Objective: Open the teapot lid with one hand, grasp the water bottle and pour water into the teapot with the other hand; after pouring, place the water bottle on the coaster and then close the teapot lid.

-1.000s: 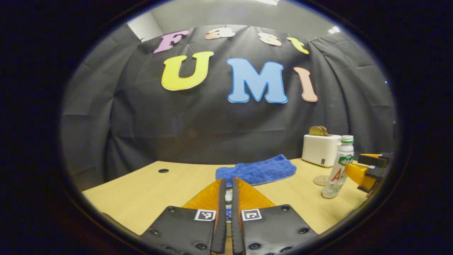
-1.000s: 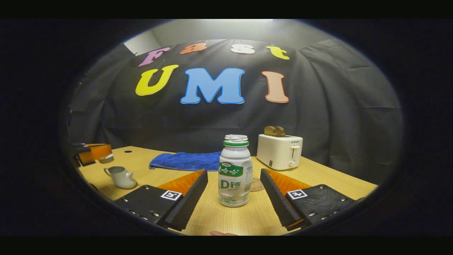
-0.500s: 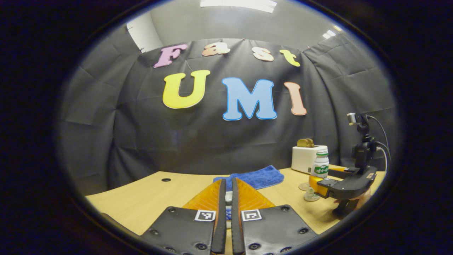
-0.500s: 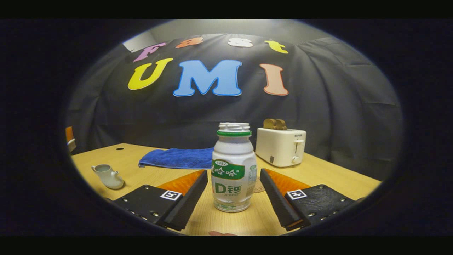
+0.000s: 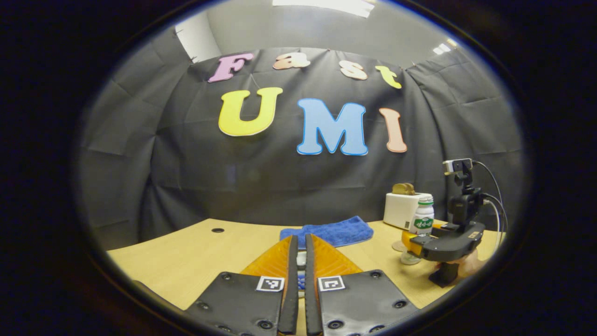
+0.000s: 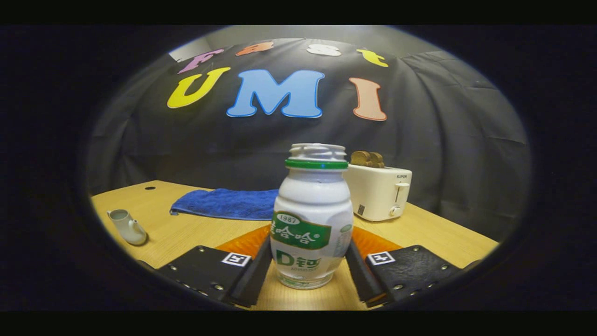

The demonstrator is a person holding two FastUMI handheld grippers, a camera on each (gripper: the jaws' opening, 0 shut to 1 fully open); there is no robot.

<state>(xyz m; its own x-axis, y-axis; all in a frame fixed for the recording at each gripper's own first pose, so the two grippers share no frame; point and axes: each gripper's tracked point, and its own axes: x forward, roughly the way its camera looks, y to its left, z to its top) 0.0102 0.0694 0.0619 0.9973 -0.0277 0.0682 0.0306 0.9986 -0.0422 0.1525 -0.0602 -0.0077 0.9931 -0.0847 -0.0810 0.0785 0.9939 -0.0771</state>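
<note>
The white water bottle [image 6: 311, 219] with a green label stands upright on the table, cap off. My right gripper [image 6: 308, 247] has a finger against each side of its lower body. The left gripper view shows the same bottle [image 5: 423, 219] in that gripper [image 5: 413, 241], a hand [image 5: 468, 266] behind it. My left gripper [image 5: 301, 239] is almost fully closed on the small white teapot lid [image 5: 301, 258], held above the table. The white teapot [image 6: 126, 226] sits lidless far left in the right gripper view. The round coaster [image 5: 398, 246] lies just behind the bottle.
A white toaster [image 6: 378, 193] with bread in it stands behind the bottle to the right. A folded blue towel [image 6: 224, 204] lies at the back of the wooden table [image 6: 186, 233]. A small round hole [image 5: 217, 230] marks the table's far left.
My right gripper moved forward around the bottle and its fingers closed from wide open onto the bottle's sides. My left gripper, still holding the lid, rose and shifted slightly.
</note>
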